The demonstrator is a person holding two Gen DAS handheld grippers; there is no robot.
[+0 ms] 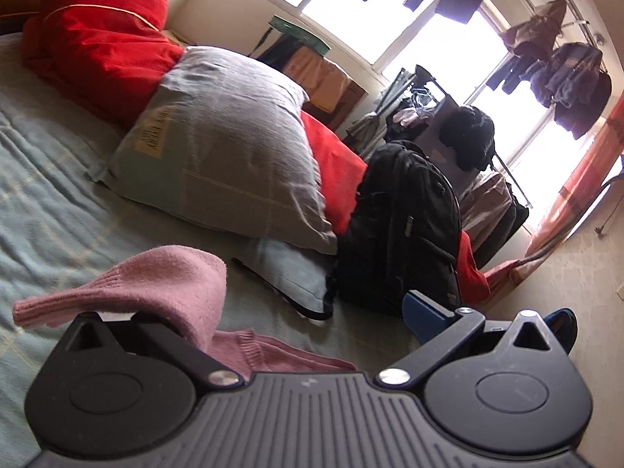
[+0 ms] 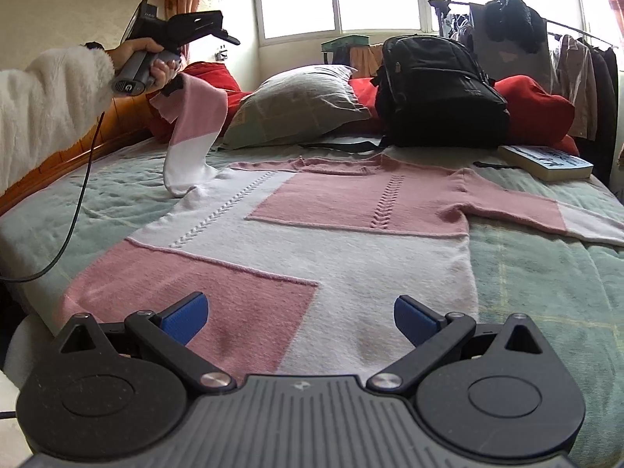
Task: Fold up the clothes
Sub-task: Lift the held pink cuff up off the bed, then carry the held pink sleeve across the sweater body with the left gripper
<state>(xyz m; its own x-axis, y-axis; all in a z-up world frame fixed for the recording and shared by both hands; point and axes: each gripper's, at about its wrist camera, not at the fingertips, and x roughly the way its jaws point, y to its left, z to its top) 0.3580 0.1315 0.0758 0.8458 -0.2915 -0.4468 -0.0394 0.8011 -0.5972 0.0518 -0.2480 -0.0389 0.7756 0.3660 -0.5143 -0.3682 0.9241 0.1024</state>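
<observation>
Lifting the sweater's (image 2: pixel 296 234) left sleeve (image 2: pixel 191 132) up at ten o'clock, the left gripper (image 2: pixel 175 85) clamps its cuff and should carry it across the chest laid flat on the bed (image 2: pixel 546 273), while the right gripper (image 2: pixel 300 319) hovers spread, empty, at the hem.

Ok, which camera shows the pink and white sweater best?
The right wrist view: the sweater lies spread flat on the bed, body and both sleeves visible, one sleeve lifted by the left gripper. The left wrist view shows only the sleeve's pink cuff end draped over one finger.
</observation>
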